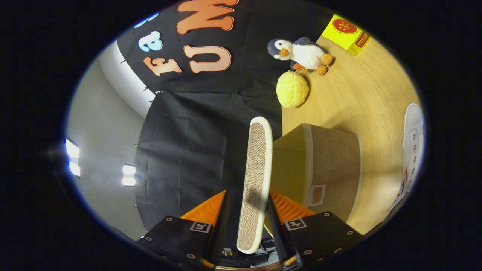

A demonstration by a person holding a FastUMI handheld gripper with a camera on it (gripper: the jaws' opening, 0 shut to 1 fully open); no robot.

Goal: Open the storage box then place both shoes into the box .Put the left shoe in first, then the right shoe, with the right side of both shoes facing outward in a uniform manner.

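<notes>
The view is rolled on its side, so the wooden table (371,94) stands at the right. A woven beige storage box (333,165) with white trim rests on it, its mouth open and its yellowish inside showing. Its lid (258,162), a flat woven panel with a white rim, stands lifted away from the box, seen edge-on. My gripper (248,199) is shut on the lid's near edge, one finger on each face. A white lace-up shoe (413,143) lies on the table beyond the box, only partly seen.
Past the box, near the black cloth wall, lie a plush penguin (301,52) and a round yellow plush (292,89). A yellow carton (346,34) sits farther along the table. Bare wood stretches between the box and these toys.
</notes>
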